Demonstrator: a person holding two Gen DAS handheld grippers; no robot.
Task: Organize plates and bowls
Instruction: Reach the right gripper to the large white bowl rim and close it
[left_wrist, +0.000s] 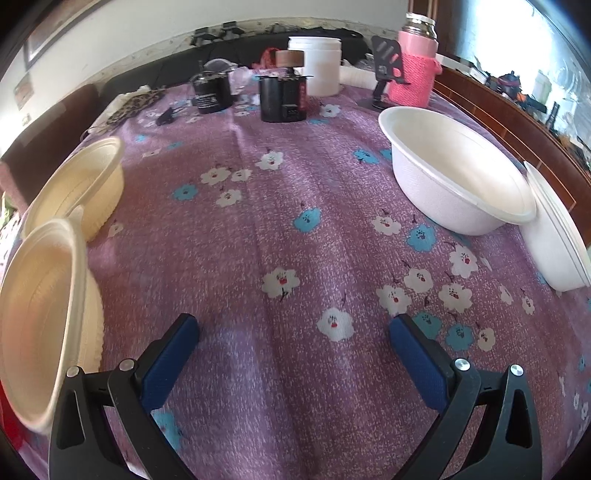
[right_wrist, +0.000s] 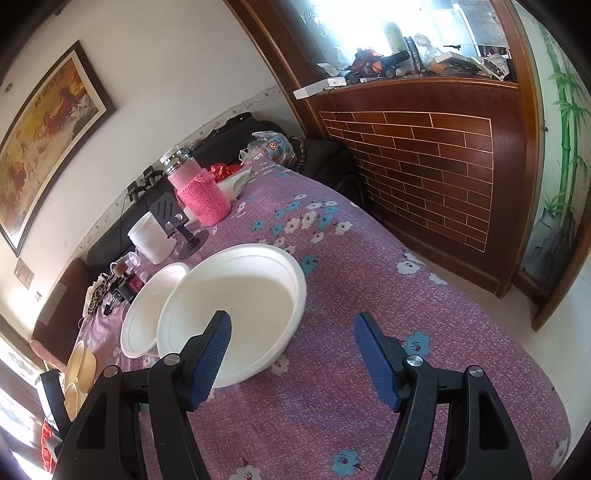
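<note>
Both tongs gape empty as the right gripper (right_wrist: 291, 326) nears the wide white foam bowl (right_wrist: 236, 291); best straddle its rim squarely.

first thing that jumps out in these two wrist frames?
The purple floral tablecloth fills both views. On it, two white bowls sit side by side under the right gripper, whose left finger hangs over the nearer bowl's rim; two cream bowls sit at the left edge. A pink knit-sleeved flask stands out at the far end.
</note>
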